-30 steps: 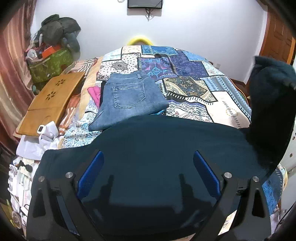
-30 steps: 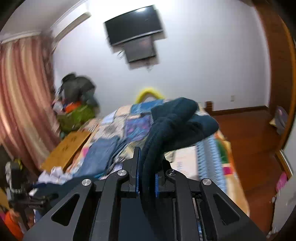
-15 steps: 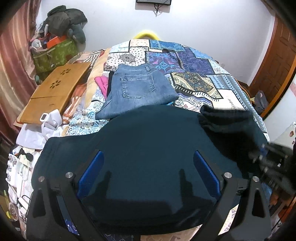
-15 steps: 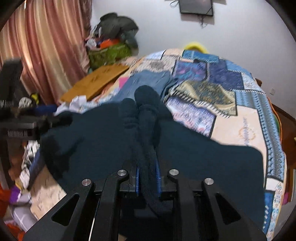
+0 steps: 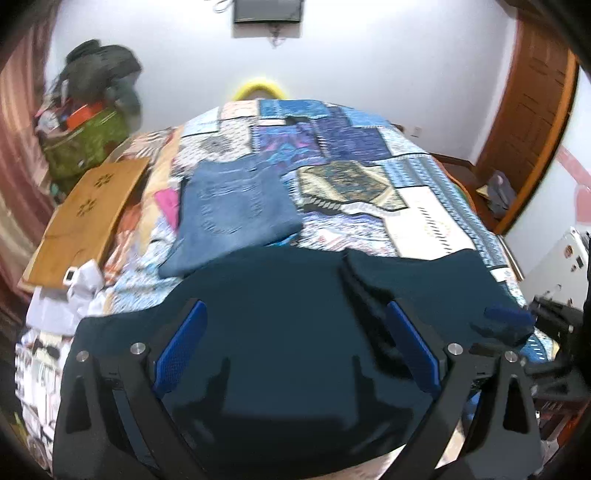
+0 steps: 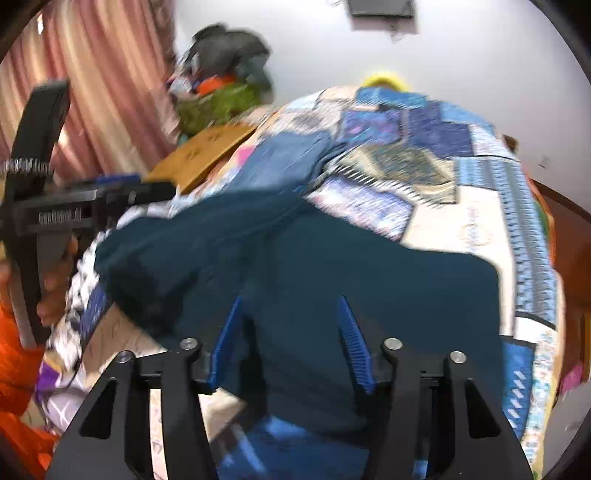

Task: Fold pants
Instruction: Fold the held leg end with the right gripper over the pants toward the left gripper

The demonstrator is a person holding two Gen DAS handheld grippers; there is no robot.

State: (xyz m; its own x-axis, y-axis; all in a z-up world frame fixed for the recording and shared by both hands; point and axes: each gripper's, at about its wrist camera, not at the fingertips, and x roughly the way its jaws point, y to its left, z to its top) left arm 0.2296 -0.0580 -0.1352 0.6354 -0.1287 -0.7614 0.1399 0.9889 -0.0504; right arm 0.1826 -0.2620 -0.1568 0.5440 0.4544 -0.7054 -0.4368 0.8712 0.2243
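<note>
The pants (image 5: 288, 332) lie spread across the near edge of the bed (image 5: 417, 206), filling the lower centre of the left wrist frame. At right of centre one part is folded over the rest. The folded jeans (image 5: 232, 214) lie on the bed behind the pants, left of centre. A wooden board (image 5: 88, 206) lies at the bed's left edge, at mid-left of the frame, with a heap of bags (image 5: 88, 122) behind it at upper left. A door (image 5: 532, 122) stands at upper right. A screen (image 5: 267, 11) hangs on the wall at top centre, behind the bed.
</note>
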